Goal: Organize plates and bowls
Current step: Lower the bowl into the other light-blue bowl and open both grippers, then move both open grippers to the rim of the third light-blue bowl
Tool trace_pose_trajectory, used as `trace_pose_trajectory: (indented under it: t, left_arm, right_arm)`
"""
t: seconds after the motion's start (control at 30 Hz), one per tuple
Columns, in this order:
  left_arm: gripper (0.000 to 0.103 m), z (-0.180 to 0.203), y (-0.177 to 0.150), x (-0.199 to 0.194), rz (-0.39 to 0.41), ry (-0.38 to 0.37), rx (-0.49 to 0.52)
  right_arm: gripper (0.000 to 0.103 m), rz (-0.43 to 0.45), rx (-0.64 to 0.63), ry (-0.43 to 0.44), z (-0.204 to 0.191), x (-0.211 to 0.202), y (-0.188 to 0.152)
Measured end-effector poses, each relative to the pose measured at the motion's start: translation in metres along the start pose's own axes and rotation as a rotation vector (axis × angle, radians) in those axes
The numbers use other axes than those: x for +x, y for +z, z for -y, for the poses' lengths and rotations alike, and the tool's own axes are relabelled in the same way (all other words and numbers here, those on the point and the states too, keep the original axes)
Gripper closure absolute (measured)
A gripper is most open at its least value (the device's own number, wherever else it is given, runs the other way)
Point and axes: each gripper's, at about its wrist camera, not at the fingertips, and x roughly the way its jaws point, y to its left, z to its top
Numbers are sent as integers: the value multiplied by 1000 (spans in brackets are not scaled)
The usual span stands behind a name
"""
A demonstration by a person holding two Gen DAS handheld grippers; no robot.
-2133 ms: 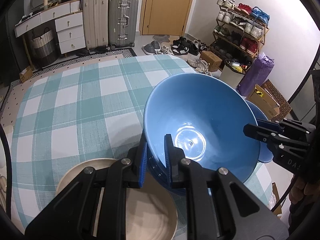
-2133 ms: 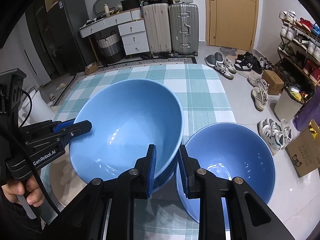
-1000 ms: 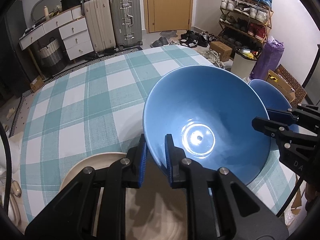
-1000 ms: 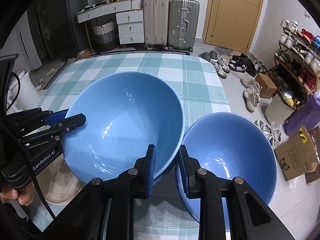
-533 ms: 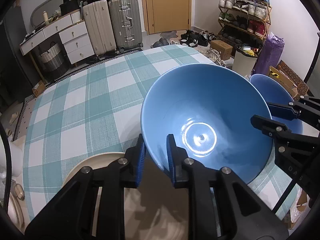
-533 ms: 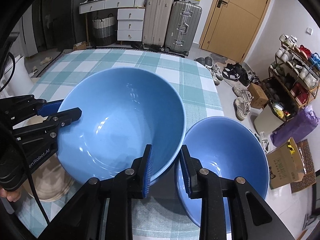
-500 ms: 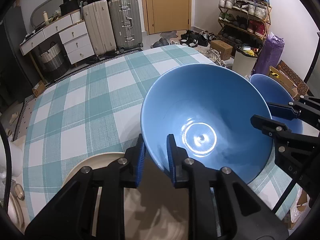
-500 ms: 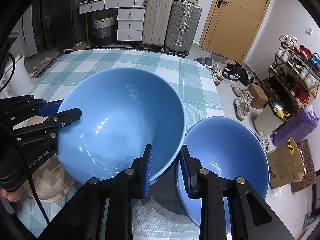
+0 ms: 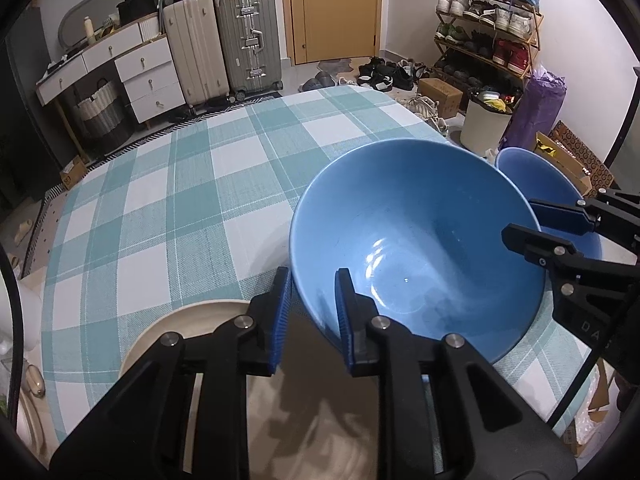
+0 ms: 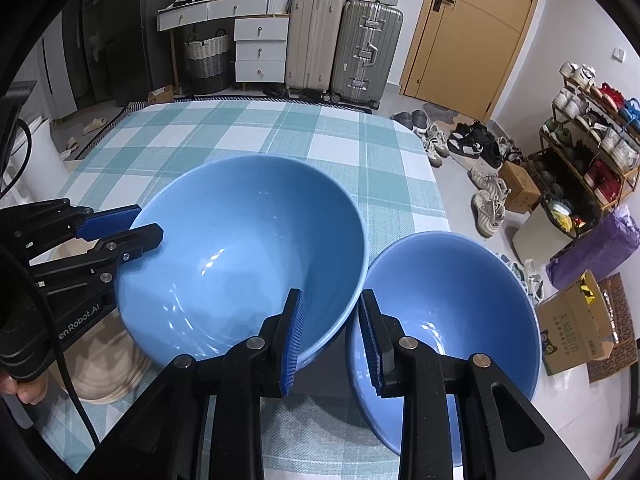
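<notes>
Loosely, the left gripper [image 9: 310,304] straddles the near rim of the large blue bowl [image 9: 416,240], its ribbed blue pads having just been opening, a gap showing beside the rim. Opposite, the right gripper [image 10: 330,328] brackets the same glossy, smooth rim with a gap too. Just right of it sits a smaller blue bowl [image 10: 444,304]; beneath the left gripper a beige plate [image 9: 192,320] is half hidden, on the woven checked table [image 9: 168,200]

White walls, pale tiled floor [image 10: 460,200], wooden door [image 9: 330,8], 2 upright suitcases [image 9: 220,40] (1 beige, 1 silver), white drawer unit [image 9: 132,72], woven basket [image 9: 98,112], crowded shoe rack [image 9: 486,28].
</notes>
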Motion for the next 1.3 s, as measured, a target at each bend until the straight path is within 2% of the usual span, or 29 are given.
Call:
trace_pose_trajectory:
  t: [0.03,0.17,0.23,0.3,0.37,0.4,0.47,0.5,0.53,0.63,0.73,0.83,1.1,1.3]
  left_arm:
    - [80,-1,0,-1,1,-9,-6]
    - [61,-6,1,-5,2,-35,-34]
    - [55,-8,2,-6,6,-51,-39]
    - [42,-10,2,-7,8,-58,-48]
    - [34,-11,1,-9,8,-57,-56]
    - [29,-11,1,-10,9,-56,-55]
    - [23,-11,1,-12,15,-56,-54]
    - [22,-11,1,-14,19,-60,-55]
    - [21,-10,1,-16,20,-71,-54]
    - [17,-13,1,-21,23,-89,-66]
    - [3,-18,1,-25,28,-119,-99]
    - [1,-21,0,-30,21,-148,-125]
    - [1,-1,1,-51,37,-163,-90]
    - [1,25,3,-65,39,-196,-47]
  right_arm:
    - [76,3,-1,-1,1,-1,2]
    - [75,7,1,7,1,-3,4]
    - [74,4,-2,12,0,-3,4]
    - [71,4,-1,20,-1,-5,4]
    - [54,6,-2,35,-1,-6,4]
    - [50,11,-1,40,-2,-7,4]
    - [36,16,4,56,-2,-9,4]
    - [31,19,10,70,-1,-10,5]
    - [22,27,24,90,0,-13,5]
    - [13,36,48,121,4,-17,6]
    - [3,48,78,139,13,-24,5]
    - [2,67,119,159,24,-35,2]
    - [1,128,202,203,56,-70,-12]
    - [1,162,208,166,77,-96,-22]
